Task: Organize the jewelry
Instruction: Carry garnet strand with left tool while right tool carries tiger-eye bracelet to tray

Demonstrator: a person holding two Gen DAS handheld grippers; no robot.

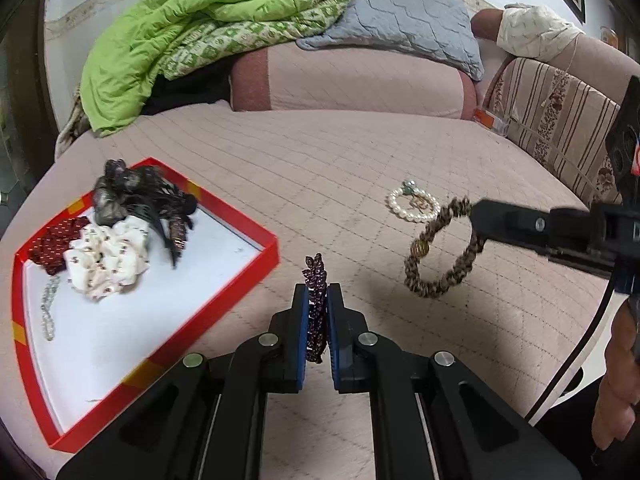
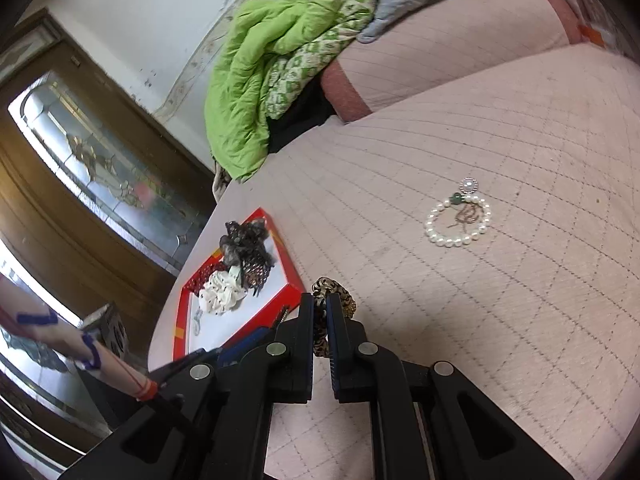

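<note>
Left gripper [image 1: 318, 304] clamps a purple braided band [image 1: 315, 280] near the red tray [image 1: 224, 296]; right gripper [image 2: 320, 312] pinches a leopard hair tie [image 1: 444, 248] (lifted clear for transfer); pearl bracelet [image 2: 458, 220] remains on bed [image 1: 320, 168].

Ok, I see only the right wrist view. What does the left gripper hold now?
Observer: The left gripper is shut on a dark purple braided band.
Operator: And the hair tie in my right gripper, how does it hang?
Observer: The leopard hair tie hangs from the right gripper as a full open loop, with a gold bead on its far side.
</note>
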